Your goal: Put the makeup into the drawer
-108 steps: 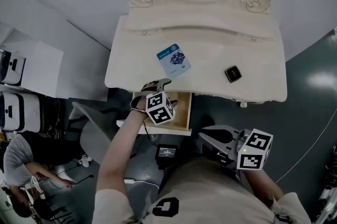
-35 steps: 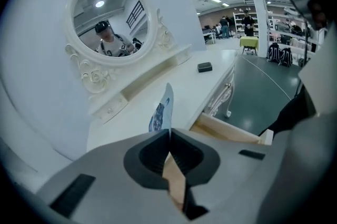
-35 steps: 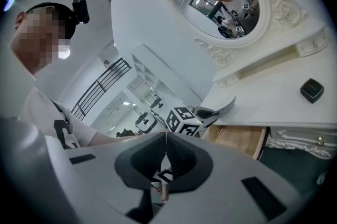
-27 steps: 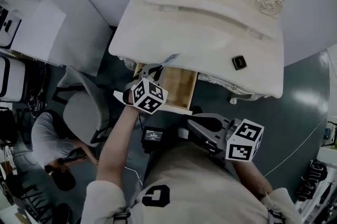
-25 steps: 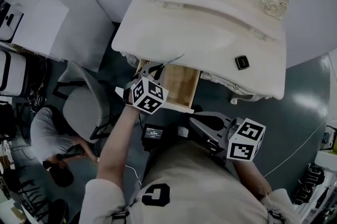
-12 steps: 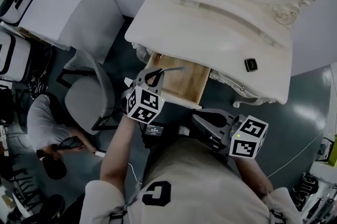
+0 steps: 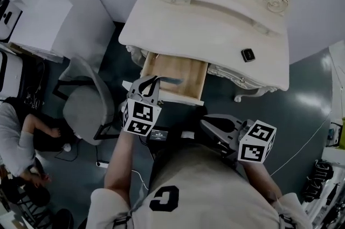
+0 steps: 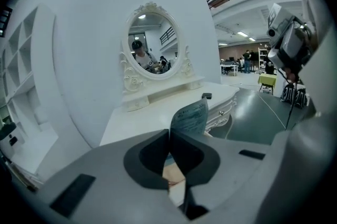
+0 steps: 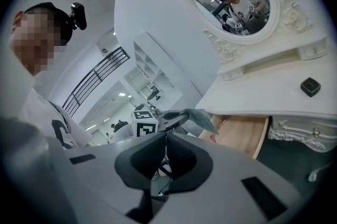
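**Makeup packet (image 8: 189,117) held over the open drawer (image 7: 173,97)**

The left tongs (image 7: 153,81) clamp the thin blue makeup packet by its edge above the wooden drawer pulled out from the bench (image 7: 205,23). The right tongs (image 9: 166,139) are closed and empty, near the person's body.

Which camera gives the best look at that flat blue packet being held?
The left gripper view: the blue packet stands close up, pinched in the left gripper, printed face showing. In the head view the packet is a thin sliver over the open drawer; the right gripper view shows it small, farther off.
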`<state>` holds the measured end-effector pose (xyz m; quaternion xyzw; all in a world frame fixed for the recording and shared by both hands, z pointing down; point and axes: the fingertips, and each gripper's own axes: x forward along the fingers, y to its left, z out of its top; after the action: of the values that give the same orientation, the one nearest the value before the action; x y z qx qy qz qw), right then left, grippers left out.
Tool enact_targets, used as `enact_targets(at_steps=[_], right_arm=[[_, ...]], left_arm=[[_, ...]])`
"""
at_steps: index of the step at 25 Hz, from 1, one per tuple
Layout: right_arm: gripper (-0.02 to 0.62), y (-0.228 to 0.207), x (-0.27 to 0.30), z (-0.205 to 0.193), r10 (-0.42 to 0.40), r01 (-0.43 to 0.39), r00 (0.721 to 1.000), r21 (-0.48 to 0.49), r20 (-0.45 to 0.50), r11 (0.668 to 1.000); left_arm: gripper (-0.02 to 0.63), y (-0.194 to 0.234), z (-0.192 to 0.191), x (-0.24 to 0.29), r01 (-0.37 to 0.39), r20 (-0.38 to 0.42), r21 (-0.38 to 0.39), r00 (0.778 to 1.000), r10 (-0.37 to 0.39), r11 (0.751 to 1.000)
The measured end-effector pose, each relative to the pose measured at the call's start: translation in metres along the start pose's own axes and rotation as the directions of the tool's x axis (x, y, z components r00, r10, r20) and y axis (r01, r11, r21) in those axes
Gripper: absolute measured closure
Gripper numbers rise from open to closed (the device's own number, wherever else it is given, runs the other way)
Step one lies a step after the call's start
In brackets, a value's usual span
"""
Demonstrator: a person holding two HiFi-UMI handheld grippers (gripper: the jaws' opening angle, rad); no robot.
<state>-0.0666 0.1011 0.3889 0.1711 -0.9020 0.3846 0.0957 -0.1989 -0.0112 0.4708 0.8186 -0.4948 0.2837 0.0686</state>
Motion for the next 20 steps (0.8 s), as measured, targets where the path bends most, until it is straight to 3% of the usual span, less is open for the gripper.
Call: enact_targets(at_steps=[4, 9, 15, 20], right_arm=[[0.568, -0.002, -0.015, -0.001, -0.008, 0.007, 0.999, 0.013, 0.033, 1.0], [0.568, -0.025, -0.041, 0.012, 0.036, -0.039, 0.996, 0.038, 0.078, 0.999], [0.568, -0.061, -0.079, 0.032, 0.125, -0.132, 0.985, 0.062, 0.117, 0.989], [0.568, -0.07, -0.097, 0.031, 0.243, -0.244, 0.969, 0.033, 0.038, 0.969]], left_arm=[[0.557, -0.025, -0.004, 0.008, 0.037, -0.051, 0.04, 0.998, -0.035, 0.999], [0.555, -0.043, 0.01, 0.025, 0.022, -0.101, 0.053, 0.995, -0.016, 0.998], [0.557, -0.06, 0.025, 0.043, -0.063, -0.168, 0.031, 0.984, 0.067, 0.998], [0.557, -0.08, 0.032, 0.047, -0.142, -0.224, 0.024, 0.964, 0.144, 0.99]])
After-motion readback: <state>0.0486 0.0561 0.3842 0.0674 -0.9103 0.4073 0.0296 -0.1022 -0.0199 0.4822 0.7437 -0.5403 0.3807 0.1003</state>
